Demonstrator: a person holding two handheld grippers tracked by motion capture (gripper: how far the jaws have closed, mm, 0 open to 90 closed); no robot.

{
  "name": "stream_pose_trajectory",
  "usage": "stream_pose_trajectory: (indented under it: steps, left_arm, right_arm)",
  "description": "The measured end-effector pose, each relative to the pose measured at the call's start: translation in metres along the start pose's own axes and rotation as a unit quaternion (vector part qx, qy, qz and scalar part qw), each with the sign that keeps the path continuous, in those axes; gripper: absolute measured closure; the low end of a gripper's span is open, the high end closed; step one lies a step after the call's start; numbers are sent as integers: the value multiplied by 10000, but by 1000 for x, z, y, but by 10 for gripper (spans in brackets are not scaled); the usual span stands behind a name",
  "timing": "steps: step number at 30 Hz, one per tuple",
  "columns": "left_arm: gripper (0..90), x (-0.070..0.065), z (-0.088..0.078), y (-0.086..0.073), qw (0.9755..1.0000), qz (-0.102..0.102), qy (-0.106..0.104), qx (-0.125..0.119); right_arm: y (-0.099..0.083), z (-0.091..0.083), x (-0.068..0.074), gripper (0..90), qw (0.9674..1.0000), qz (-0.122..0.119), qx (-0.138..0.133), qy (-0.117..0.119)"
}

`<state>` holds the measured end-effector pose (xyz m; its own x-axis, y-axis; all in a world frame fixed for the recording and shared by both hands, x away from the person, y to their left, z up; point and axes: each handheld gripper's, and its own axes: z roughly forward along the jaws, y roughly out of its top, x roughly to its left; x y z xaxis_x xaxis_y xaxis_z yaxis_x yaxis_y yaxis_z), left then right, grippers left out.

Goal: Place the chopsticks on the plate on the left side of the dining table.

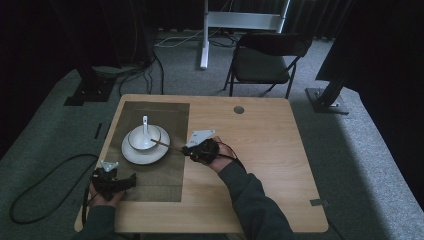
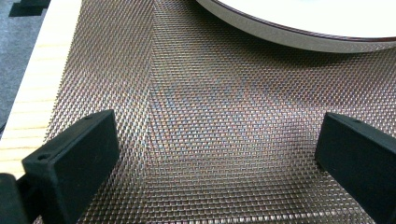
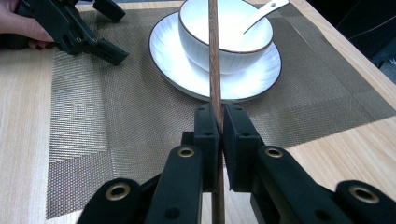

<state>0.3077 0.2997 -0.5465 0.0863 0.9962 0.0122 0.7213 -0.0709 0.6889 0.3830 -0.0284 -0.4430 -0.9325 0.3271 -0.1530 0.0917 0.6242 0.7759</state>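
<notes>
right gripper (image 3: 217, 126): clamped tight on a chopstick (image 3: 214, 60)
chopstick: tip over the bowl (image 3: 226, 35) on the plate (image 3: 173, 60), mat's far left
left gripper (image 2: 215, 154): jaws wide, empty, near-left on mat (image 2: 210, 116)
left to do: set the chopstick down

No text, label, brand, number or sign can be read on anything here.

I see a thin brown wooden chopstick (image 3: 214, 70), pinched near its lower end, reaching straight out over the white bowl (image 3: 205, 53) on its plate (image 3: 173, 70).
</notes>
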Motion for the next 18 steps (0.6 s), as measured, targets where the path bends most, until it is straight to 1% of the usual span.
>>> stream_pose_trajectory:
  steps: [2,8,18]
  left_arm:
    - [1,0,0,0,10000,-2,0,-2]
    - [1,0,0,0,10000,-1,-1,0]
    - [1,0,0,0,10000,0,0,-2]
  right_arm:
    - [2,2,1,847,10000,-56,18,28]
    - [6,7,3,847,9999,-107,19,83]
    - [13,12,5,847,9996,-253,85,122]
